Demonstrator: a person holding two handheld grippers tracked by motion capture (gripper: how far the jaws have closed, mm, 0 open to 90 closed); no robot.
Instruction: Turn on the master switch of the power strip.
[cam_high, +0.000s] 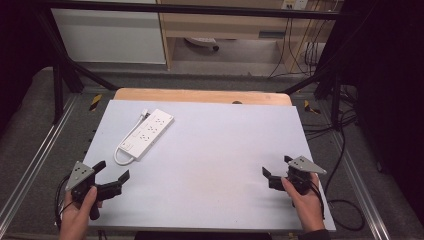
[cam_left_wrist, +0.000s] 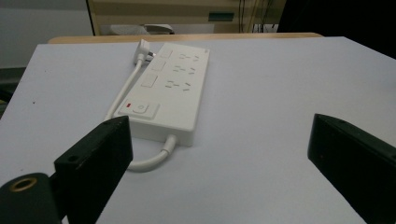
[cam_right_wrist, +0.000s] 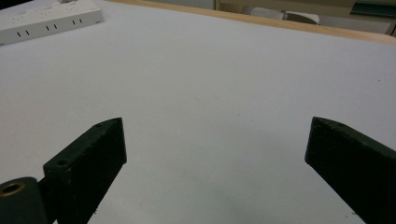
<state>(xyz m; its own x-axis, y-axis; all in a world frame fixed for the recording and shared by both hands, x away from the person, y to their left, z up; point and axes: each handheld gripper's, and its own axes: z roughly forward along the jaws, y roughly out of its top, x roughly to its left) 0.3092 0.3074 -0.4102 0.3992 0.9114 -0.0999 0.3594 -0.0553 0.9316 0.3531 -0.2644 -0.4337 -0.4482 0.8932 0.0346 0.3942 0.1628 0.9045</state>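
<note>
Your left gripper gapes wide and empty, aimed at the power strip at one o'clock, ready to reach; your right gripper waits, likewise open

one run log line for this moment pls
left tool: open, empty, near power strip | right tool: open, empty | power strip: flat on table, untouched

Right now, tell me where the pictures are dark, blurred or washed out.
High view: dim room, dark edges, table evenly lit. Left gripper view: power strip sharp, near jaws soft. Right gripper view: table pale and featureless, power strip at the corner slightly soft.
</note>
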